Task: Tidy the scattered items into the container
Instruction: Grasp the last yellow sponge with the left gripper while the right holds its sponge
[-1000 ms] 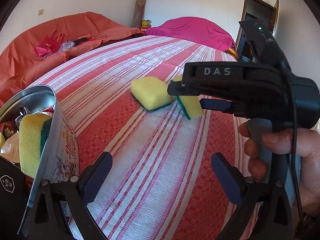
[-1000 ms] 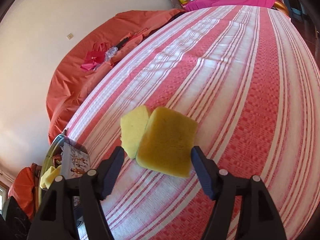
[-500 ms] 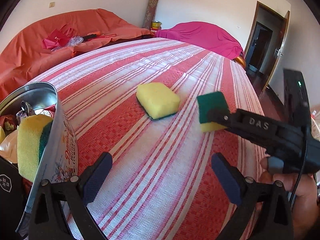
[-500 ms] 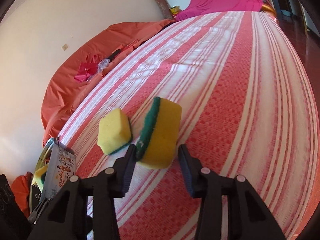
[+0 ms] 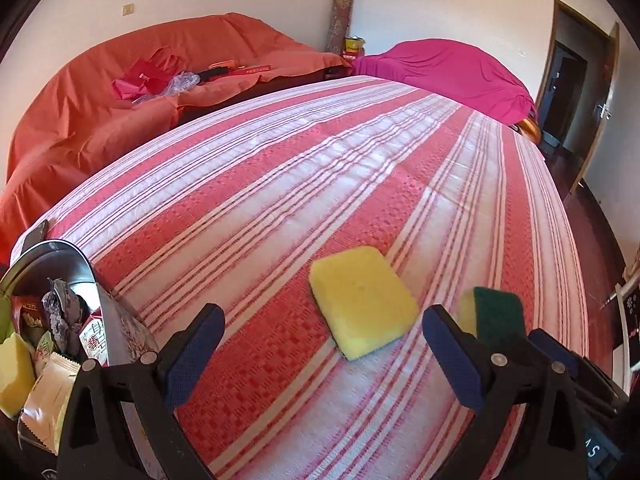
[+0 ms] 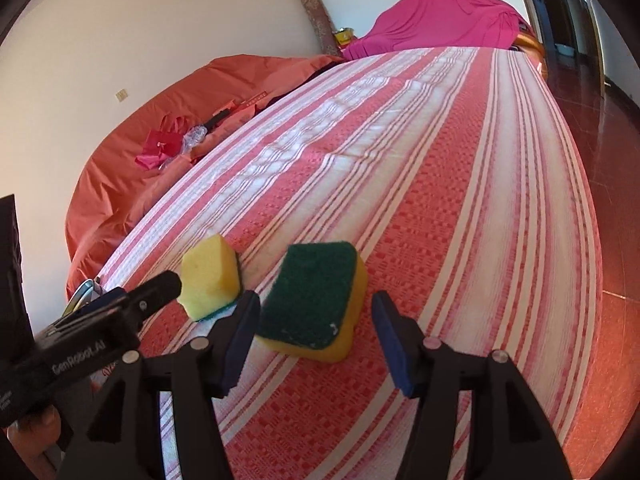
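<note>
A home — a lived-in room. A table under a red-and-white striped cloth (image 5: 360, 184) fills the middle, with sofas draped in orange (image 5: 100, 120) and magenta covers (image 5: 448, 68) behind it, a rolled rug (image 5: 342, 16) in the corner, white walls and a wooden door (image 5: 600, 92).

Both views are brightly lit by soft daylight. Pale glare is seen on the middle of the striped cloth (image 5: 360, 152), and a sheen on the floor (image 6: 616, 128). Strong fisheye bending and black vignetting are found at the corners. The green-backed sponge (image 5: 496, 312) is slightly blurred in the left view.
</note>
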Demonstrator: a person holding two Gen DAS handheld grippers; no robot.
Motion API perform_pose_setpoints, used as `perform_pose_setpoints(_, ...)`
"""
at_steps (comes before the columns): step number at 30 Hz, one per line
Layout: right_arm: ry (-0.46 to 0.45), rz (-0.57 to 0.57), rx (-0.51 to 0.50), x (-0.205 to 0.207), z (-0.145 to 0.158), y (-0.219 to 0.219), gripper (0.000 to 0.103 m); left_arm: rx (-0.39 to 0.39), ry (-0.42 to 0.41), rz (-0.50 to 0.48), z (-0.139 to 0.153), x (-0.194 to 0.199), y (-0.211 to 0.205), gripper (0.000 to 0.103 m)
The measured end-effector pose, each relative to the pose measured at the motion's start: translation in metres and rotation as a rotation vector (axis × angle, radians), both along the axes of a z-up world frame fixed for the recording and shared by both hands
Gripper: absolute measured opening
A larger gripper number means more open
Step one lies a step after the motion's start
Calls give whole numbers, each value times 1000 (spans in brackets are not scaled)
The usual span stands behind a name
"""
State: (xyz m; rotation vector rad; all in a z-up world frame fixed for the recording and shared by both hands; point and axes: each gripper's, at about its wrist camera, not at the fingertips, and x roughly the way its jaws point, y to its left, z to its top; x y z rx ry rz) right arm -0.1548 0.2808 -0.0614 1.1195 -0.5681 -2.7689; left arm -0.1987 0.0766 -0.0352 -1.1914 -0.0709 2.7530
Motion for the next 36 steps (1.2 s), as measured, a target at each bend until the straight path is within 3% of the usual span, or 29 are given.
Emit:
perform_pose_setpoints(3,-38,37,9,-8,-3,-11,62,22,-10,37,-4,-2,-8,101)
perform_pose_setpoints(6,-40,46,102,-11,-7,-22,63,17,-6,12,-4,0,-2,101)
perform_pose_setpoints(11,-35,38,176,-4,-7,-18,53,-12,-10,-45,-5,-5,18,101)
perform_pose_setpoints(18,-20,-44,52,5,-8,19,53,-108,-75,-87,-22,-23,42,101)
perform_pose_setpoints(21,-23,-36,59,5,-7,16,53,-95,-120,-80,-33,-30,39,100)
perform_pose_setpoints(22,-26,-34,64,4,-7,16,53,-76,-134,-75,-37,-32,36,98)
perform_pose_setpoints(24,-29,-32,63,4,-7,15,53,-75,-126,-49,-42,-31,31,65)
perform_pose_setpoints(27,-30,-32,61,4,-7,15,53,-111,-70,-79,-42,-23,32,64)
perform_pose_setpoints(36,-37,-33,80,4,-7,13,54,12,-54,-81,-39,-6,16,62)
